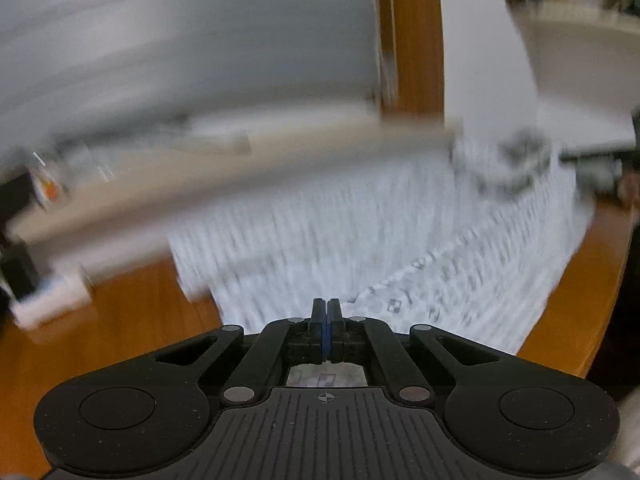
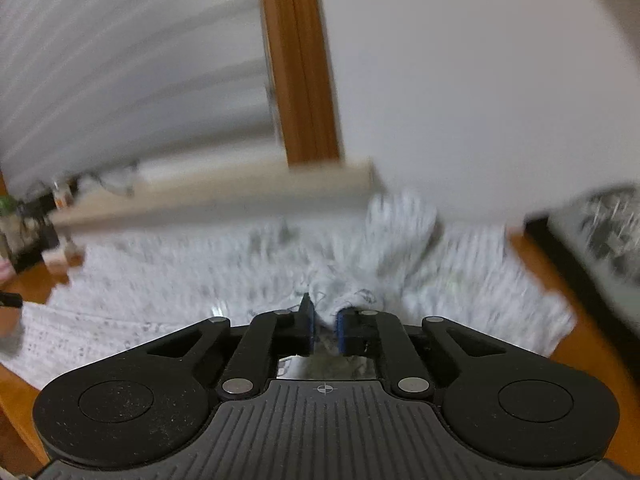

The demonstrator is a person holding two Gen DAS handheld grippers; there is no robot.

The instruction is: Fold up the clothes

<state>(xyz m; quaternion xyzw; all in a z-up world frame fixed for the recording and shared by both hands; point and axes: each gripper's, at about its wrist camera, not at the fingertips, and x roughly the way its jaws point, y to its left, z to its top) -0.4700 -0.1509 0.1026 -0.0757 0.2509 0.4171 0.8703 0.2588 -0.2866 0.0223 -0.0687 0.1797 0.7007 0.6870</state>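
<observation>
Both views blurred w/ motion, so fine detail is lost.

Left gripper (image 1: 327, 322): fingers pressed flat together, blue pads meeting, no cloth seen pinched between them from this view. It points forward and down over the garment (image 1: 400, 240), a white cloth w/ fine grey stripes or print, spread flat on the wood floor (image 1: 120, 320). A dotted seam or printed band runs diagonally across the cloth from near the gripper tips up toward the right. Far right end of the cloth is bunched, w/ darker grey marks; can't tell what part of the garment that is.

Right gripper (image 2: 323, 320): narrow gap, clamped on a bunched fold of the same garment (image 2: 200, 280). The cloth rises in a crumpled ridge from between the pads and runs up-right; the rest lies spread on the floor (image 2: 600, 344) to left and right.

Behind the cloth in both views: a pale wood beam (image 2: 220, 196) running across, low, edge-on; a brown wood post (image 2: 300, 60) standing upright behind it; white walls or panels on either side. Left wrist view also shows a small white box (image 1: 48, 300) on the floor at left and some dark clutter beyond it, too blurred to name. Right wrist view shows dark-patterned stuff at the far right edge, also unclear.
</observation>
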